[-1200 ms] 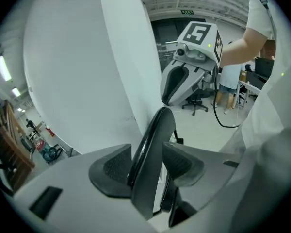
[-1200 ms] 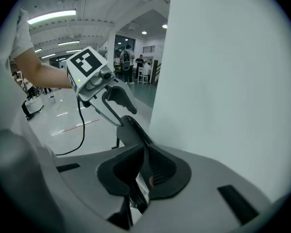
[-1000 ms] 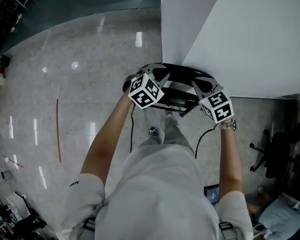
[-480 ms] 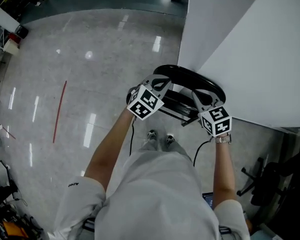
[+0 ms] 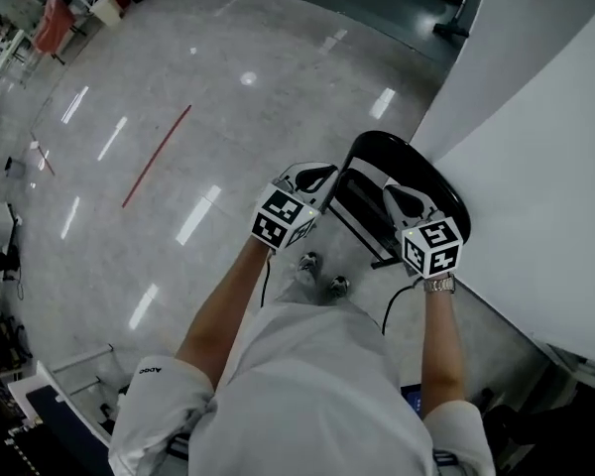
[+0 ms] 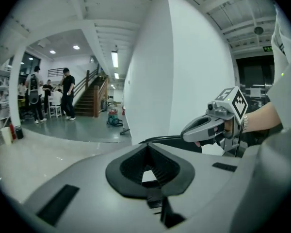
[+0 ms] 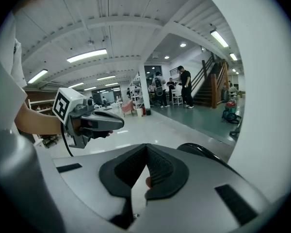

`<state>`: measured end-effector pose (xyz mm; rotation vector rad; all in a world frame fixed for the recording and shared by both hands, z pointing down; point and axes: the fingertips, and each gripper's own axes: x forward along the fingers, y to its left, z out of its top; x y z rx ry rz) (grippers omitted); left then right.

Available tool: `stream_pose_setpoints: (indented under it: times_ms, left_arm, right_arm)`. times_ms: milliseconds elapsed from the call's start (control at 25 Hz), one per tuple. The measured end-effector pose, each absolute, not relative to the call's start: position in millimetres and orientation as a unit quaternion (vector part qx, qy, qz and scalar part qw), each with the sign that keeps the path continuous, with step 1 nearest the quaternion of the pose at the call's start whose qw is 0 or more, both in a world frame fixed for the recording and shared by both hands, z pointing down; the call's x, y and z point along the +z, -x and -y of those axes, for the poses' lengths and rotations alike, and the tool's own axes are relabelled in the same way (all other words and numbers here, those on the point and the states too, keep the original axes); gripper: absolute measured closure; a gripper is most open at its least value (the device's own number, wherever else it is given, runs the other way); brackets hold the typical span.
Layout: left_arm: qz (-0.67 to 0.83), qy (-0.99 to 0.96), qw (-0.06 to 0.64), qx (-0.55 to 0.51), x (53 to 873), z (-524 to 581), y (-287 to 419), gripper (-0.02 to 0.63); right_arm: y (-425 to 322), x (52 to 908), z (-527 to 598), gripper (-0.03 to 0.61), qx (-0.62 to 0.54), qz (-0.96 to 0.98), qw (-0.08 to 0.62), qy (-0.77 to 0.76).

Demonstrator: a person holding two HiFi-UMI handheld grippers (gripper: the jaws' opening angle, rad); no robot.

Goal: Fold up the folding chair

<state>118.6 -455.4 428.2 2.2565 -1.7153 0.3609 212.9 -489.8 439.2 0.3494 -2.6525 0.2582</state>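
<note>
The black folding chair (image 5: pixel 421 172) stands folded flat against the white wall (image 5: pixel 535 167), its round seat upright and its frame (image 5: pixel 362 216) on the near side. My left gripper (image 5: pixel 317 177) is at the chair's left edge and is shut, with nothing visible between its pads. My right gripper (image 5: pixel 402 196) is over the seat's front, also shut. In the left gripper view the seat rim (image 6: pixel 167 141) runs just beyond the closed left gripper (image 6: pixel 148 168), with the right gripper (image 6: pixel 203 127) to the side. The right gripper view shows the seat (image 7: pixel 201 151) past the closed right gripper (image 7: pixel 145 171).
The person's shoes (image 5: pixel 317 271) stand on polished grey floor right by the chair. A red line (image 5: pixel 157 157) marks the floor to the left. Several people (image 6: pixel 65 93) stand far off by a staircase (image 6: pixel 92 98). Shelving and clutter line the far left edge (image 5: pixel 0 266).
The view has swung round, so chair and wall sit further right. Both grippers slid along the chair, and the left one rolled so that its marker cube faces differently.
</note>
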Motion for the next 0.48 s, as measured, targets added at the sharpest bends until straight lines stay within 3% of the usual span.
stream_pose_setpoints:
  times_ms: [480]
  left_arm:
    - [0.809,-0.564,0.151,0.069,420.6,281.6,-47.4,0.601]
  right_arm:
    - [-124.4,431.5,372.0,0.572,0.102,0.971,0.201,0.081]
